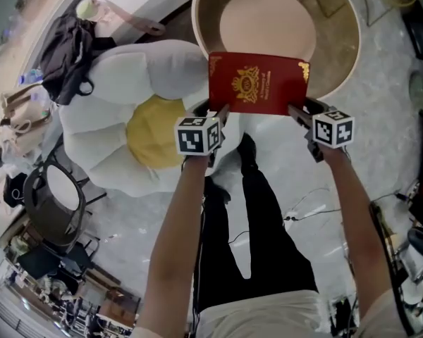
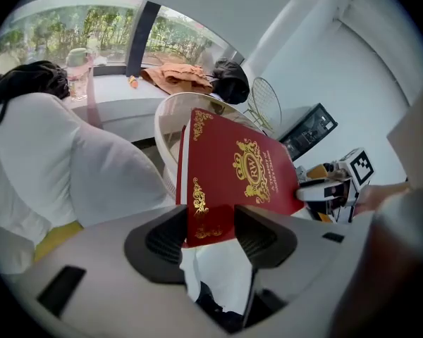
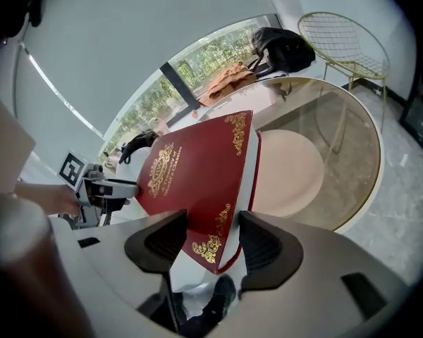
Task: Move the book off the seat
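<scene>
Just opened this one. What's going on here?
A person holds a red hardcover book with gold ornament in the air with both tools. The left tool grips its near left corner, and the right tool grips its near right corner. The book hangs over the near rim of a round tub-shaped seat with a pink cushion. A white flower-shaped cushion with a yellow centre lies to the left.

Head view looks steeply down over both forearms at the left tool (image 1: 218, 113), right tool (image 1: 297, 111), red book (image 1: 257, 83) and round tabletop (image 1: 340, 44). Each tool view rides close behind its own jaws, wide-angle, facing along them. Left one faces rightward, right one leftward; both share book, tabletop, the opposite tool.
</scene>
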Demonstrator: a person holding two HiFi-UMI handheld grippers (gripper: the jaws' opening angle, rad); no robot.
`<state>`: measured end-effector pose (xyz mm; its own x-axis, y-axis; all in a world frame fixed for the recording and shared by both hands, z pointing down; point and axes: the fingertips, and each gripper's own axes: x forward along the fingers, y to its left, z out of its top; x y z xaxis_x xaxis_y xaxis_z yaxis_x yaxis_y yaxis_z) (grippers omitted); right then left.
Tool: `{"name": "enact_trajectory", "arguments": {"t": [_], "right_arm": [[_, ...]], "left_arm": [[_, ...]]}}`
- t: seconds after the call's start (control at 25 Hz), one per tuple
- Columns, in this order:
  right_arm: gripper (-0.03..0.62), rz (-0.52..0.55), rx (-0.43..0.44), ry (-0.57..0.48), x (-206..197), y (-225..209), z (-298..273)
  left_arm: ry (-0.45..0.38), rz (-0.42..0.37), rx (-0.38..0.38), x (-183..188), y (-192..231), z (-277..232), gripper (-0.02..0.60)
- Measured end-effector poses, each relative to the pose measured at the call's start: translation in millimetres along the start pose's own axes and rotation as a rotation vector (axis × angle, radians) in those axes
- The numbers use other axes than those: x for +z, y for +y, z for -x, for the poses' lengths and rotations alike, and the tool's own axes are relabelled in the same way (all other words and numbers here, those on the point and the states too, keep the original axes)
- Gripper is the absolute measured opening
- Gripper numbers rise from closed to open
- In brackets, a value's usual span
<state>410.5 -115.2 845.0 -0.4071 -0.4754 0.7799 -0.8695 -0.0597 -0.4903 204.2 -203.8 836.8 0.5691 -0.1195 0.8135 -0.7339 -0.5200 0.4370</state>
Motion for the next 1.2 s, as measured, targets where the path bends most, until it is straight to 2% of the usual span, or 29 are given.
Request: {"name": "enact_trajectory", "arguments": {"t": [0.24,0.44,0.72,0.88,1.0,1.12,1.2], "right_arm": [[0.249,-0.061,-0.031,-0.016,16,-52,6],[0.249,-0.104,-0.030,-0.004,13,-73,-5],[0.249,-0.193,-0.012,-0.043,6,-81,-13],[0.249,-0.234,-0.049,-0.116,12,-85,-7],[0.249,-0.247,-0.091,-0.178,12,-81,16],[0.244,-0.205,-0.069,-0.221,21,-45,53],[0.217,-0.163,-0.030,-0.247,29,-8,83]], "left_arm": [[0.035,-0.051,-0.026,35,-25,-49,0.207],[0.074,-0.071,-0.036,38,-29,-76,0.209],[0.022,-0.036,-0.003,38,-27,-84,0.209],[-0.013,-0.021,0.041,42,-21,-71,0.235],[-0.020,-0.025,0.053,36,-29,-43,0.235],[-0.021,-0.016,0.039,29,-50,0,0.235],[-0.023,-0.023,0.022,27,-72,33,0.235]]}}
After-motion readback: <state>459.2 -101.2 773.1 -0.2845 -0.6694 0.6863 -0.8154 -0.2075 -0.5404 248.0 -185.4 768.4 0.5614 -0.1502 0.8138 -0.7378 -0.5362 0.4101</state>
